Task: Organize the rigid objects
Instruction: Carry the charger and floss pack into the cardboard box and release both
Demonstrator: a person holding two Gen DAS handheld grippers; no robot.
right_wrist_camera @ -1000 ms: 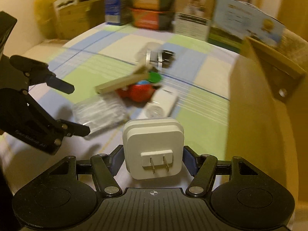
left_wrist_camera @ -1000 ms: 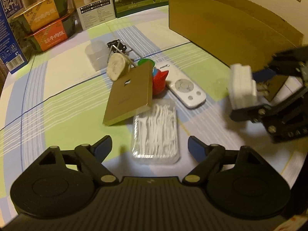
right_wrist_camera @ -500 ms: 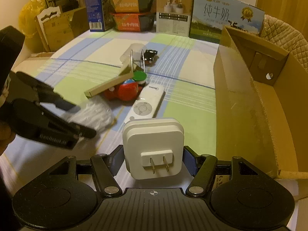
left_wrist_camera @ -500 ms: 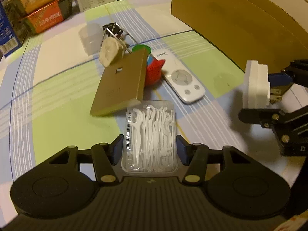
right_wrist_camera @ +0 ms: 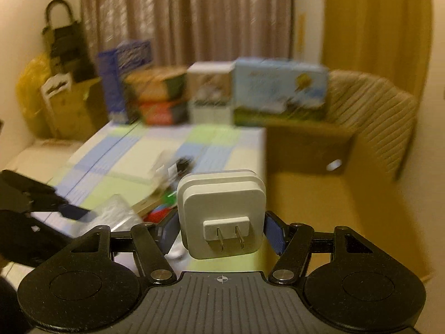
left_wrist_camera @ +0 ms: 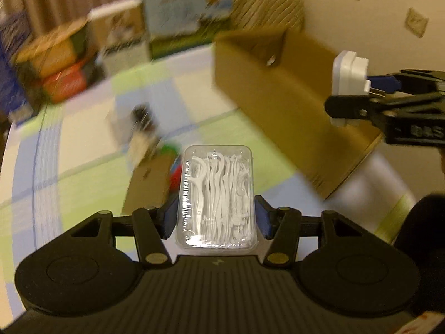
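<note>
Lying lengthwise between the pads of the left tool (left_wrist_camera: 216, 217), the clear floss-pick case (left_wrist_camera: 217, 194) is clamped across its short sides, its long axis running straight ahead along the fingers, and it is carried above the tabletop (left_wrist_camera: 83, 172). The white plug adapter (right_wrist_camera: 222, 214) sits likewise clamped in the right tool (right_wrist_camera: 221, 232), prongs facing back toward the camera. What the coming move turns on is the open cardboard box (left_wrist_camera: 278, 91): it lies ahead and to the right of the left tool, while the right tool is judged the nearer, at or above the box's near wall. So the adapter probably goes in first, with the case following rightward over the rim.

From the left wrist the right tool (left_wrist_camera: 358, 94) shows side-on with the adapter (left_wrist_camera: 350, 75) held high against the box wall, which fixes its height above the rim. From the right wrist the box interior (right_wrist_camera: 333, 194) shows instead, apparently bare, plus the blurred left tool (right_wrist_camera: 66, 211) low at left. The remaining clutter on the tabletop is too smeared to name.
</note>
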